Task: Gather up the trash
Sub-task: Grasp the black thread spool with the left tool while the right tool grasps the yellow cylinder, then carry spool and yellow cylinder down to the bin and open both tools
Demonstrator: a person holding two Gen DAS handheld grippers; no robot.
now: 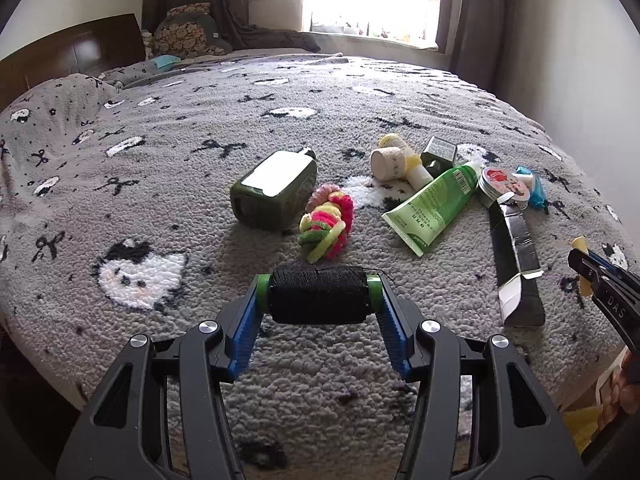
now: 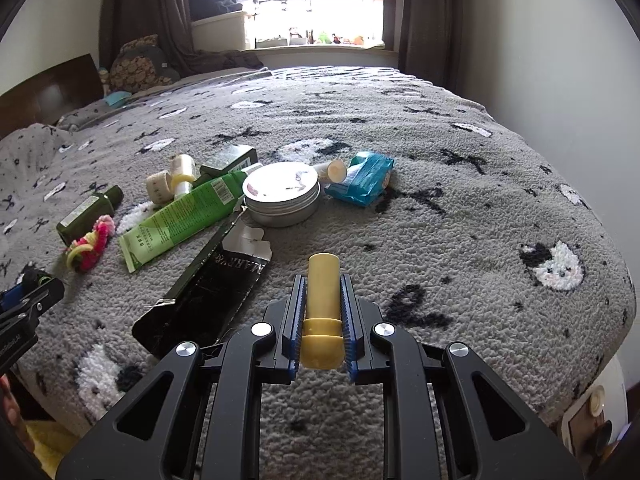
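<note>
My left gripper is shut on a spool of black thread with green ends, held crosswise above the bed. My right gripper is shut on a yellow tube that points forward between the blue pads. On the grey blanket lie a green bottle, a bundle of hair ties, a green tube, a round tin, a flattened black box, a blue packet and a small yellow-white bottle. The right gripper shows at the left wrist view's right edge.
The bed is covered by a grey fleece blanket with cat and bow patterns. A wooden headboard and pillows are at the far left. A window with curtains is behind. The bed's edge drops off at the right.
</note>
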